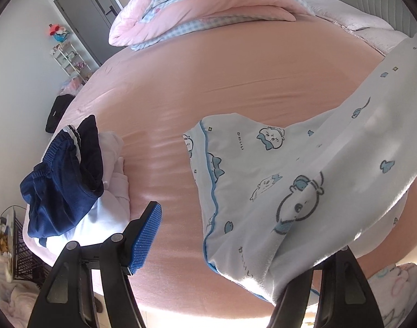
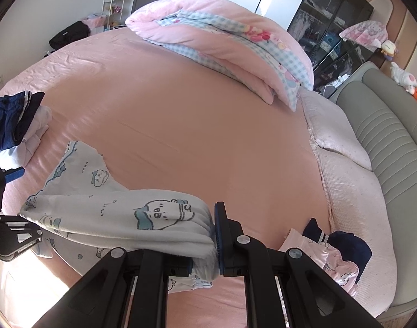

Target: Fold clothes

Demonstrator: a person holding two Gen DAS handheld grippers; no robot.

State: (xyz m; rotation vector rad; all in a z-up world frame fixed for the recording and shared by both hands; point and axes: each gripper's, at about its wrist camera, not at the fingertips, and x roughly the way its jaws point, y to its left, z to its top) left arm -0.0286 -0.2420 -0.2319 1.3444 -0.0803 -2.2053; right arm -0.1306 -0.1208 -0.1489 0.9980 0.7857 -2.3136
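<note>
One printed garment stretched sideways, right gripper pinching end.

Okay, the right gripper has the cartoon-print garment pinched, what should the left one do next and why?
Probably close the left gripper on the garment's edge. Its jaws stand open, with the white cartoon-print garment draped over one finger, while the right gripper is shut on a bunched end. A second grip would let the cloth be spread on the pink sheet.
</note>
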